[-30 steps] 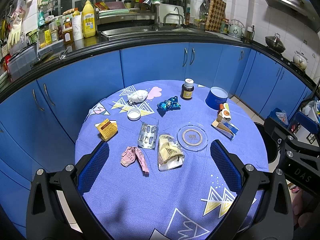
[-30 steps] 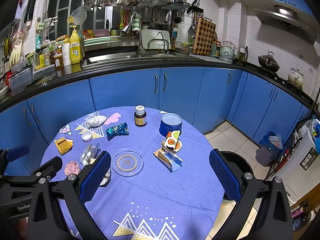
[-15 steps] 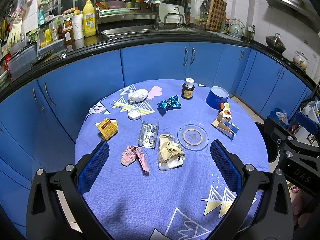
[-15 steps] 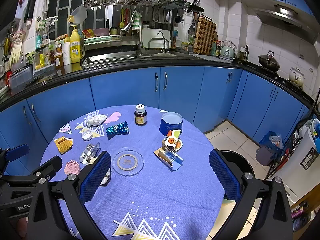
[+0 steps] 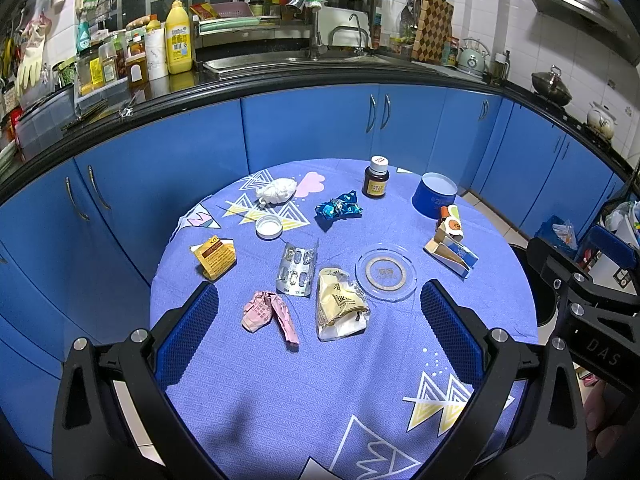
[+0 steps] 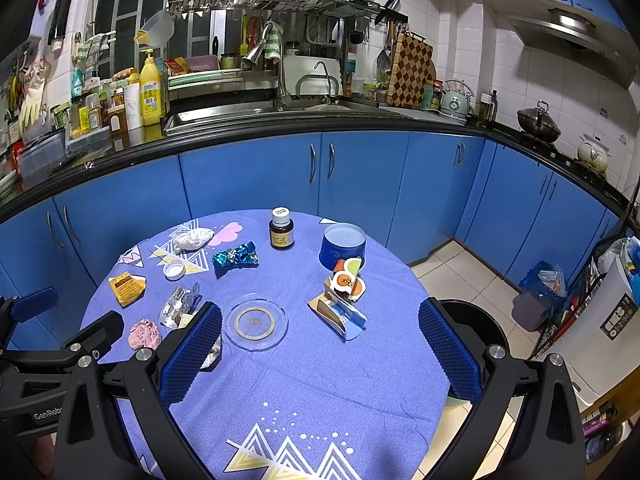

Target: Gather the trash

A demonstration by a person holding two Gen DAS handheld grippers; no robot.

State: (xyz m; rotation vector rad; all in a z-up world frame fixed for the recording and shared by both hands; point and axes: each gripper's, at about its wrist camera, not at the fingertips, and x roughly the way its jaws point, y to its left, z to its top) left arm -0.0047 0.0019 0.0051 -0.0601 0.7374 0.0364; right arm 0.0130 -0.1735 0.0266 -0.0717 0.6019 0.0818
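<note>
Litter lies on a round table with a blue cloth point(image 5: 328, 392): a crumpled pink wrapper point(image 5: 268, 314), a cream wrapper point(image 5: 338, 304), an empty blister pack point(image 5: 298, 268), a yellow sachet point(image 5: 214, 258), a white paper ball point(image 5: 276, 192), a blue foil wrapper point(image 5: 338, 210) and torn cartons point(image 5: 452, 246). My left gripper point(image 5: 318, 334) hangs open above the near side, just short of the pink and cream wrappers. My right gripper point(image 6: 320, 344) is open too, over the table's right half, near the torn cartons point(image 6: 340, 304). Both hold nothing.
A brown pill bottle point(image 5: 376, 182), a blue round tin point(image 5: 434, 198), a clear glass ashtray point(image 5: 386, 272) and a white cap point(image 5: 269, 226) also stand on the table. A black bin point(image 6: 476, 326) sits on the floor right of it. Blue cabinets point(image 6: 360, 184) curve behind.
</note>
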